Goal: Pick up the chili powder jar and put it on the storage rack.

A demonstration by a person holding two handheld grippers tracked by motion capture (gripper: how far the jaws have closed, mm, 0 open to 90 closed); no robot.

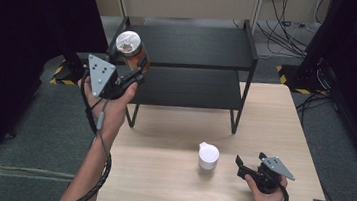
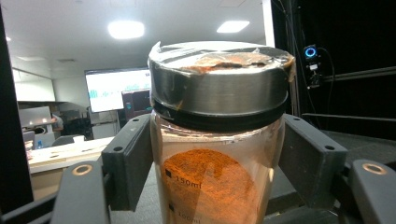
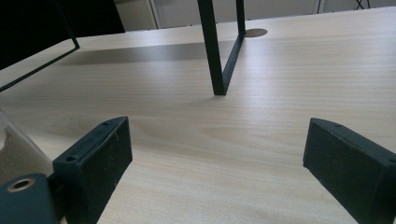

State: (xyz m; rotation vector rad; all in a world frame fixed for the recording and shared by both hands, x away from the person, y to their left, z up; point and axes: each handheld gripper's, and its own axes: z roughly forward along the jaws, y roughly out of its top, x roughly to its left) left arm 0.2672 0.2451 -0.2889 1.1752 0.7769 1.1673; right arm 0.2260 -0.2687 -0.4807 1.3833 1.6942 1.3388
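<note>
Gripping spice jar (image 1: 130, 49), left gripper (image 1: 136, 73) raised beside shelf (image 1: 197, 47).

A clear glass jar (image 1: 131, 50) with a metal lid, half full of orange-brown powder, stands upright in the air beside the black shelf rack's (image 1: 197, 47) upper left corner.

A lab or research workspace is indicated. Black curtains (image 1: 17, 38) are hung on both sides of a light wood table (image 1: 168, 180); loose cables (image 1: 285, 21) are strewn on grey carpet w/ hazard tape (image 1: 59, 72). A wall-mounted camera (image 2: 310, 52), ceiling panel lights (image 2: 125, 29), a large screen w/ charts (image 2: 116, 86) and desks are seen in the bkgd.
</note>
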